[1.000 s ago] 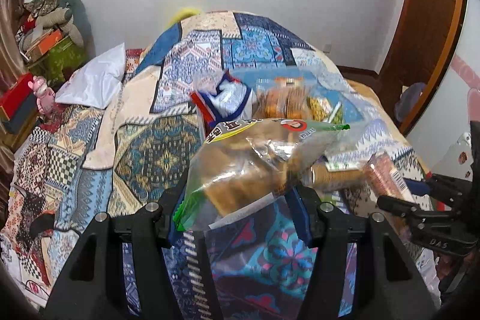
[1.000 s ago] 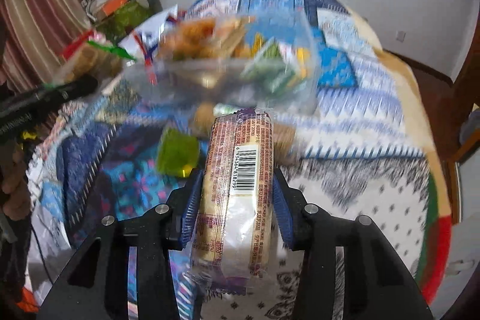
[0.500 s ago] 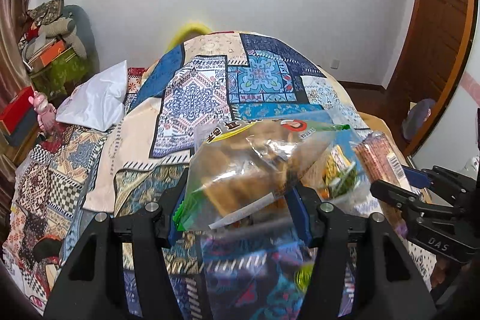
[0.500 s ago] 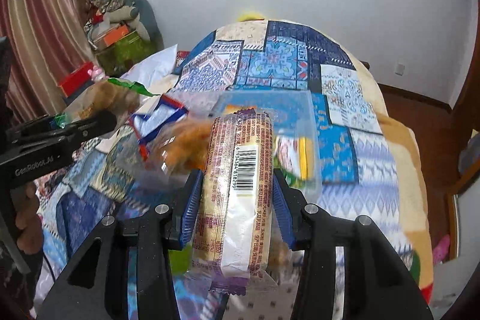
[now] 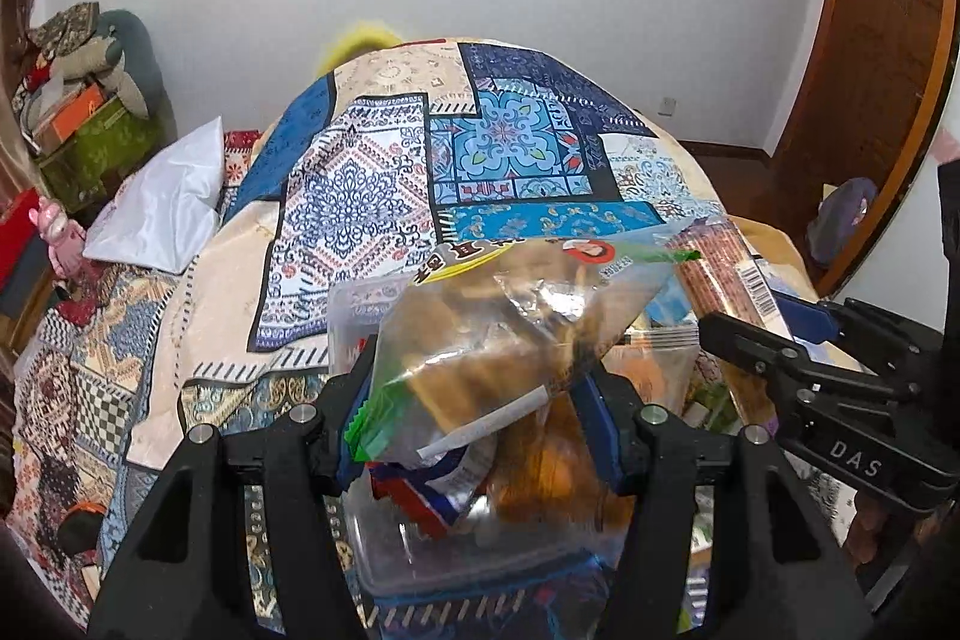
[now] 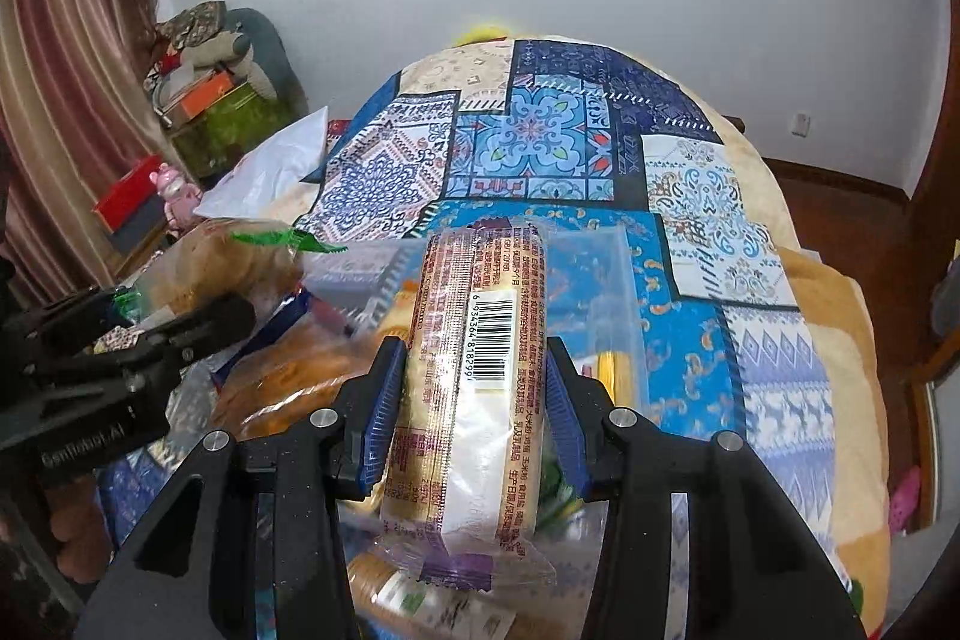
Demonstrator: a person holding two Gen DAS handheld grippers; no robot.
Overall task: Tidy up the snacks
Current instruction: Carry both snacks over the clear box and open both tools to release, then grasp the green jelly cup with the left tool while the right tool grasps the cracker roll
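Right wrist view, fingers (image 6: 471, 400) clamped on barcoded biscuit roll (image 6: 474, 388), left fingers (image 5: 474, 400) clamping clear snack bag (image 5: 498, 340)

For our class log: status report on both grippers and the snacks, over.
Left gripper shut on clear snack bag. Right gripper shut on biscuit pack. Both over clear plastic box; nothing blocking.

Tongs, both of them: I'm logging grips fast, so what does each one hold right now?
Left tongs: closed on a clear bag of snacks.
Right tongs: closed on a wrapped biscuit roll.
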